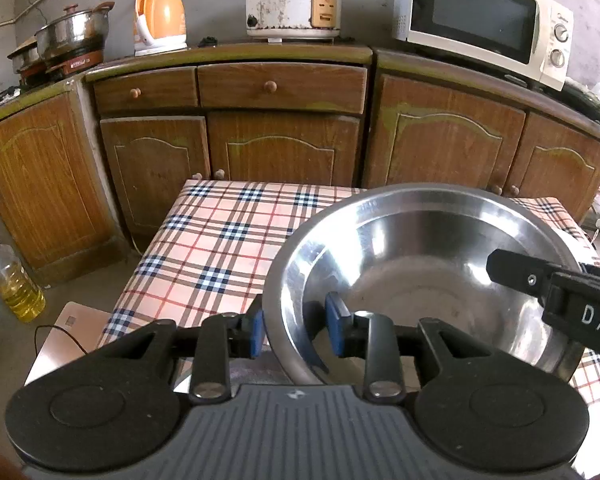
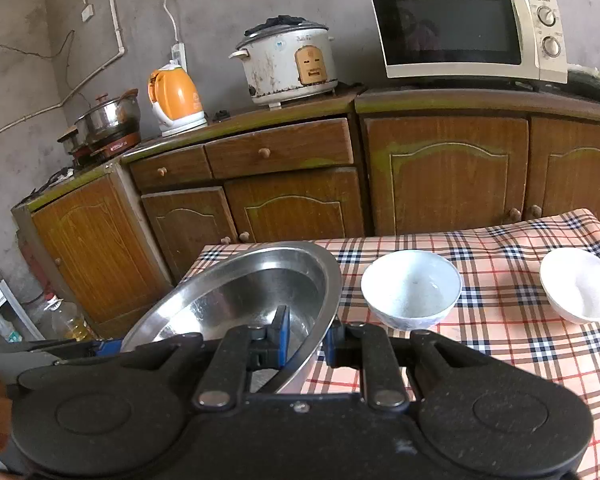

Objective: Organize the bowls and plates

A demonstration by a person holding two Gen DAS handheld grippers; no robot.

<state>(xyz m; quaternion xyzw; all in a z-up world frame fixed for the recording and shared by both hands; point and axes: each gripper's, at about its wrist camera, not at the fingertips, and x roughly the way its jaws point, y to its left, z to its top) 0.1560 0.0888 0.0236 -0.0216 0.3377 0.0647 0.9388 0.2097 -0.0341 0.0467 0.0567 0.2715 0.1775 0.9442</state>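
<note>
Behind the table ran a worn wooden cabinet (image 1: 284, 148) with arched doors and knobbed drawers, bearing a cream microwave (image 2: 466, 30), a stained white rice cooker (image 1: 294, 0), an orange electric kettle (image 1: 160, 20) and a lidded steel pot (image 1: 74, 34); a bottle of yellow oil (image 1: 14, 282) stood on the floor at the left. The table (image 1: 204, 248) wore a peach plaid cloth crossed with navy and red lines. On it, to the right, sat two round white ceramic bowls, the nearer bowl (image 2: 411, 288) just beside the basin and the farther bowl (image 2: 580, 284) well apart near the cloth's edge, both clear of the grippers. The task's large stainless-steel basin (image 1: 428, 272), shiny, wide-rimmed and shallow, was tilted over the table's near left part. The left gripper (image 1: 296, 330) straddled its near rim, one blue pad outside and one inside the wall; the outer pad lay against the metal, while a sliver of gap seemed to show at the inner one, so a firm grip there could not be told. The right gripper (image 2: 306, 340) was clamped tight on the opposite rim, its pads pinching the thin wall.
</note>
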